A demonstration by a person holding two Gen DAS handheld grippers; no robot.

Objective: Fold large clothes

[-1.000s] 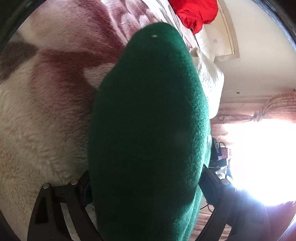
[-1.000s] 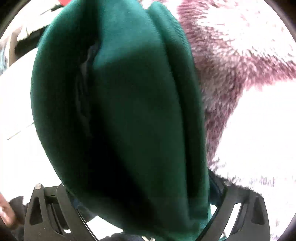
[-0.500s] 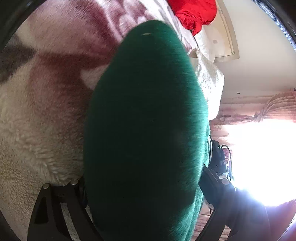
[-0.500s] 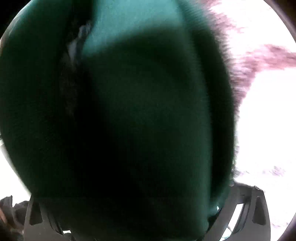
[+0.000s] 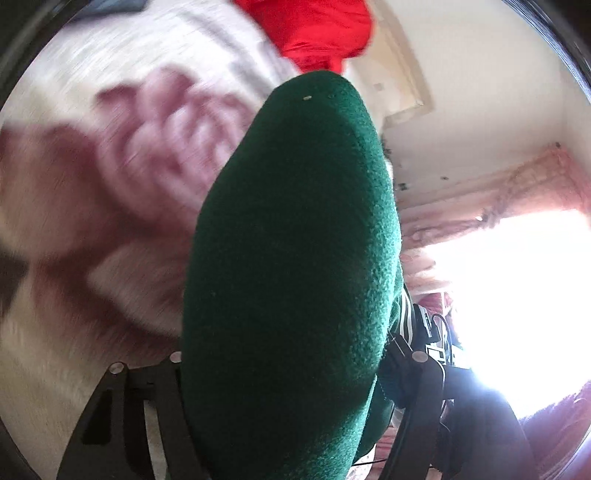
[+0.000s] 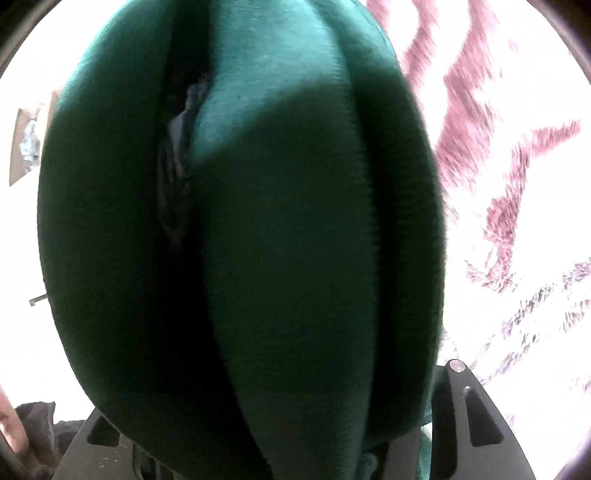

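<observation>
In the left wrist view we see our left tool (image 5: 295, 387) clenched on a thick bunch of the dark green garment (image 5: 295, 258), which rises between its two black fingers (image 5: 122, 417) and fills the middle of the picture, hiding the fingertips. The fabric here looks fleecy, and a strip of white-and-green ribbing (image 5: 404, 317) shows at its right edge. Behind it lies the bed blanket (image 5: 110, 184), cream with dusky pink patterns and blurred. At the far end of the bed sits a bright red cloth (image 5: 317, 29). To the right are a pink curtain (image 5: 517, 192) and a washed-out window (image 5: 517, 288).

In the right wrist view our right tool (image 6: 280, 435) likewise grasps the green garment (image 6: 277, 240), gathered in several long vertical folds that cover nearly the whole picture; a deep crease on the left shows a greyish inner layer (image 6: 184, 122). Only the tool's right finger (image 6: 465, 406) shows clearly. The blanket (image 6: 498, 147) appears to the right, overexposed and smeared. We cannot tell whether the garment touches the bed.
</observation>
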